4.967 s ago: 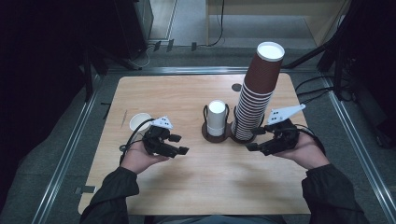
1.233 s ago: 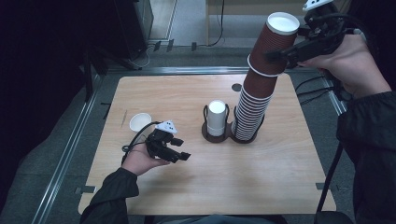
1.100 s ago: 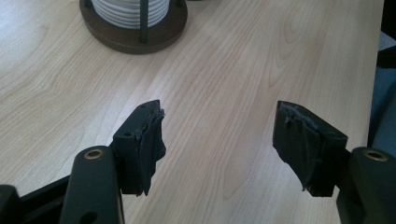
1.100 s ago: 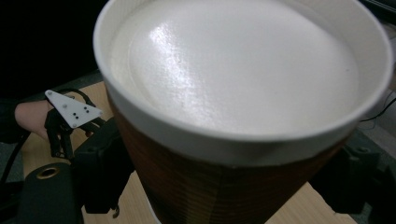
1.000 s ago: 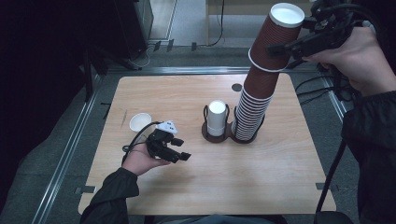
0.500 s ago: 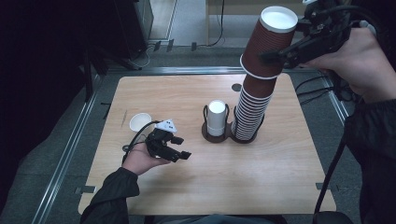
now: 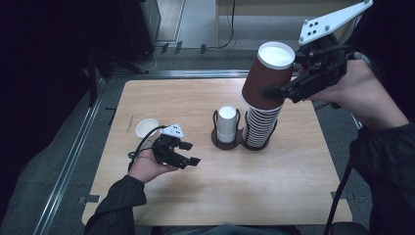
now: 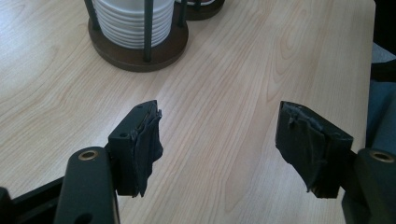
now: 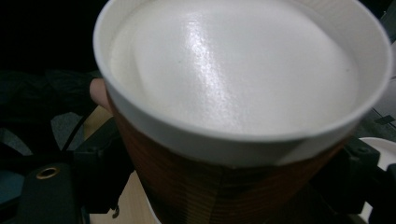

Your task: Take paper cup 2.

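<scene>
A: Right tool [image 7: 274, 91] pinches the brown cup [image 7: 266, 78], lifted at 1 o'clock over the cup stack [image 7: 258, 128].
B: Risk: a second cup clings, then drops (nested tight). Left tool [image 7: 192, 152] spread, empty, on the surface [image 7: 293, 166].

Both grippers black: left gripper [image 7: 188, 152] with grey three-cornered plate, trailing black cable, tape-wrapped pads [image 8: 148, 140], brass-ringed screw holes; right gripper [image 7: 274, 91] with hole-dotted white plate; dark long sleeves [image 7: 115, 207].

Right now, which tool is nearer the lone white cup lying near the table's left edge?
Left. The left tool rests just beside the white cup; the right tool grips the brown cup across the table.
</scene>
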Demonstrator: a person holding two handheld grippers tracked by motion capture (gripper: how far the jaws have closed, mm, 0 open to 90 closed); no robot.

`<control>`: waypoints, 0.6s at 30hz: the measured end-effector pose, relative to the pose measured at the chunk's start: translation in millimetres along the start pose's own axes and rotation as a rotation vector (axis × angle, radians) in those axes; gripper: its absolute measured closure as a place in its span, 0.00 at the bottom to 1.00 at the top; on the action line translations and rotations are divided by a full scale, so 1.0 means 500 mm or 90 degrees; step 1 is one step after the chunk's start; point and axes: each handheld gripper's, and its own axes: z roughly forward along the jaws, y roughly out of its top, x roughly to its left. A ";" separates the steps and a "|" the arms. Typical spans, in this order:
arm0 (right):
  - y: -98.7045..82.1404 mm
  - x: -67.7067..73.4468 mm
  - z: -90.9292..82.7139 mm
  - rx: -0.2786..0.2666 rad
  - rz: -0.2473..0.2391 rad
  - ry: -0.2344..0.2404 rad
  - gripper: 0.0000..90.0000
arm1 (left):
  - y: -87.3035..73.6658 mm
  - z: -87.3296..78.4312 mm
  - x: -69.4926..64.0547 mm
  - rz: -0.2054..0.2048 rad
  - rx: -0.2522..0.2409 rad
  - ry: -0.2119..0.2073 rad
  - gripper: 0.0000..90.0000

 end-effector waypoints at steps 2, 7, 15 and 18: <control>-0.012 0.002 0.012 0.000 0.005 0.011 0.19 | 0.000 -0.001 0.000 0.000 0.001 -0.002 0.34; -0.037 0.010 0.040 0.004 0.007 0.032 0.19 | 0.001 -0.001 -0.001 0.001 0.001 -0.004 0.34; -0.076 0.030 0.087 0.008 0.003 0.057 0.19 | 0.001 -0.001 -0.002 0.003 -0.005 -0.004 0.34; -0.096 0.037 0.108 0.008 0.002 0.069 0.19 | 0.002 -0.001 -0.004 0.006 -0.006 -0.007 0.34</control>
